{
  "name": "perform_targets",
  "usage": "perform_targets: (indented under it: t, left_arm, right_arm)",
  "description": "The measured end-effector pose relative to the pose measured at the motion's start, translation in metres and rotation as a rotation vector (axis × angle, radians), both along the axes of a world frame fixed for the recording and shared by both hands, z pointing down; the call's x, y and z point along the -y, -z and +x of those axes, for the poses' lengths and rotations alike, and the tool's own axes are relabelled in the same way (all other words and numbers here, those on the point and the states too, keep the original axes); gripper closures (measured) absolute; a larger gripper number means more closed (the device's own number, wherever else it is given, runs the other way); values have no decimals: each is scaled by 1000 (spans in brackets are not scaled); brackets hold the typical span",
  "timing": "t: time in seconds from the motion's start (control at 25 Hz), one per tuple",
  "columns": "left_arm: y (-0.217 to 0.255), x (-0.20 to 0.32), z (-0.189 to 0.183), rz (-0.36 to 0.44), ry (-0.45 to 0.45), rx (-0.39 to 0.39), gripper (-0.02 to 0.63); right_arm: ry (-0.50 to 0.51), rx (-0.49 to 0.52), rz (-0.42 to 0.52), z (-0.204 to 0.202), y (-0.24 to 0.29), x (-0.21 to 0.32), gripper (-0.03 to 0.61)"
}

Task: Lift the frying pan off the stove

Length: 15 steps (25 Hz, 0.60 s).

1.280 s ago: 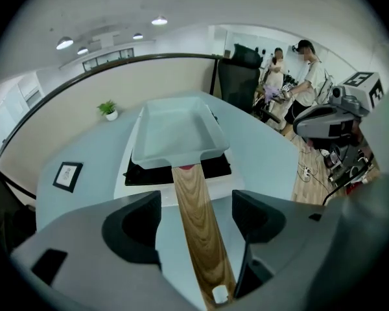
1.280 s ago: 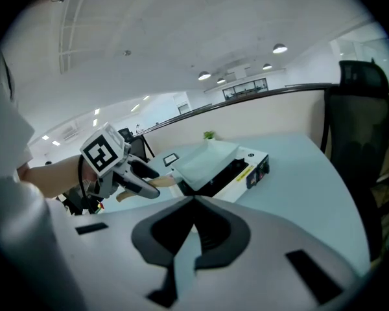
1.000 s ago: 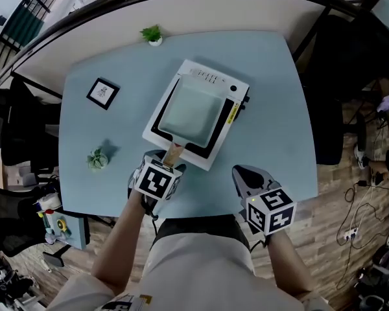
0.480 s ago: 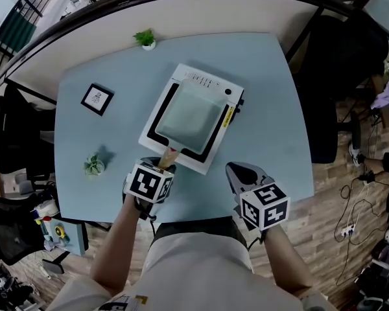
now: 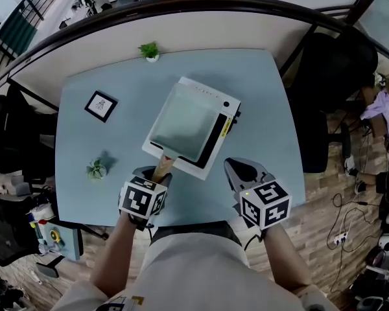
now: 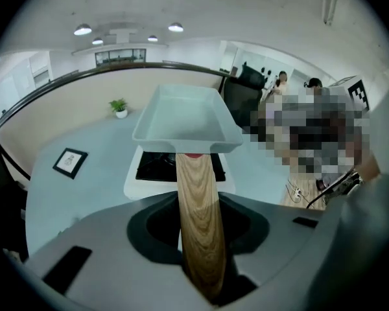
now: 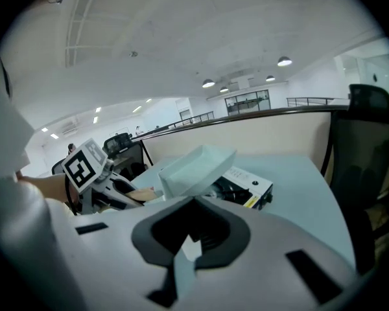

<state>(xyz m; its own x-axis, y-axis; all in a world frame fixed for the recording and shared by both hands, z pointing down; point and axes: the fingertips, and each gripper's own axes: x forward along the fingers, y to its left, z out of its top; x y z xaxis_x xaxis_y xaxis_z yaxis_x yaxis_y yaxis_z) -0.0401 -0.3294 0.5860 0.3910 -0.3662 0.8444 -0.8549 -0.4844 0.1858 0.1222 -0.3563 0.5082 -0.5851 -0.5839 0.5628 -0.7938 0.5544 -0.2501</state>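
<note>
The pale square frying pan [image 5: 185,122] hangs above the white tabletop stove [image 5: 211,94], clear of the black cooktop and tilted up at the far end. Its wooden handle [image 5: 162,168] runs back into my left gripper [image 5: 158,175], which is shut on it. In the left gripper view the handle [image 6: 198,212] lies between the jaws, with the pan [image 6: 185,118] raised over the stove [image 6: 149,173]. My right gripper [image 5: 238,170] stays near the table's front edge, right of the stove, shut and holding nothing. From the right gripper view the pan [image 7: 198,167] floats over the stove [image 7: 249,188].
On the light blue table [image 5: 262,102] a small potted plant [image 5: 149,50] stands at the back edge, a framed picture [image 5: 100,105] lies at the left and a small succulent [image 5: 96,169] sits at the front left. A black chair [image 5: 334,76] stands to the right.
The pan has come up off the stove and shifted a little left, baring the cooktop's right side. My left gripper has drawn back toward the front edge with the handle.
</note>
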Motion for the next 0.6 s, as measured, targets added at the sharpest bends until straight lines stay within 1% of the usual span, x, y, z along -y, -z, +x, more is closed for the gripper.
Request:
perform_targets:
  t: [0.24, 0.48, 0.6]
  left_arm:
    - [54, 14, -21, 148, 89, -22, 486]
    - [106, 30, -38, 285, 120, -39, 485]
    - [134, 34, -40, 341, 136, -68, 485]
  right_arm:
    - [28, -28, 99, -3, 46, 7, 575]
    - [4, -7, 215, -8, 102, 15, 575]
    - [-23, 19, 282, -8, 134, 19, 575]
